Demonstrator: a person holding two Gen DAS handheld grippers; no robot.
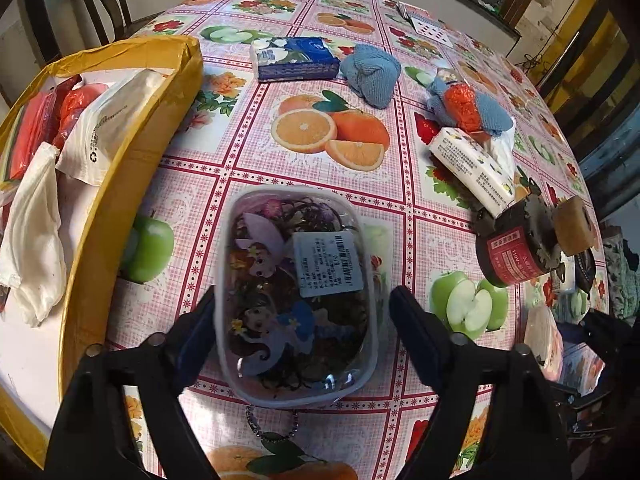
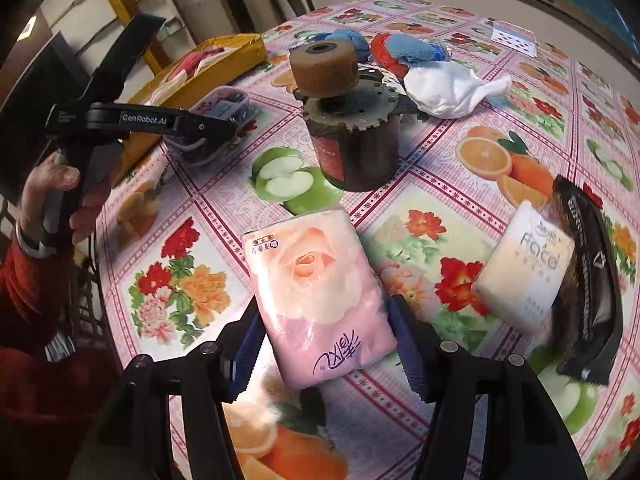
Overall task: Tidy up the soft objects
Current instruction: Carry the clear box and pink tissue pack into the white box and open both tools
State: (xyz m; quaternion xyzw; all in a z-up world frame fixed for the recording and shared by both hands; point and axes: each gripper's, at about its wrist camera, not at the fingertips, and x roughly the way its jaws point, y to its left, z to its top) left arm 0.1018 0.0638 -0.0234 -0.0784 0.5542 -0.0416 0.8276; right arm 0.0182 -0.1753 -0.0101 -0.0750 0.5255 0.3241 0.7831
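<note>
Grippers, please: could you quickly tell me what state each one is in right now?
Left gripper: open, fingers straddling the clear plastic pouch, not clamped.
Right gripper: open around the pink tissue pack, fingers close to its sides.

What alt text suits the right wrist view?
The right hand-held gripper straddles a pink tissue pack on a fruit-print tablecloth, not visibly squeezing it. Farther left, the left hand-held gripper reaches a clear container.

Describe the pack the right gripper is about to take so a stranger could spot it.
On the fruit-print tablecloth, look just in front of the dark cylindrical tin. The pink tissue pack lies between the right gripper fingers; its big printed rose distinguishes it from the cream pack nearby.
</note>
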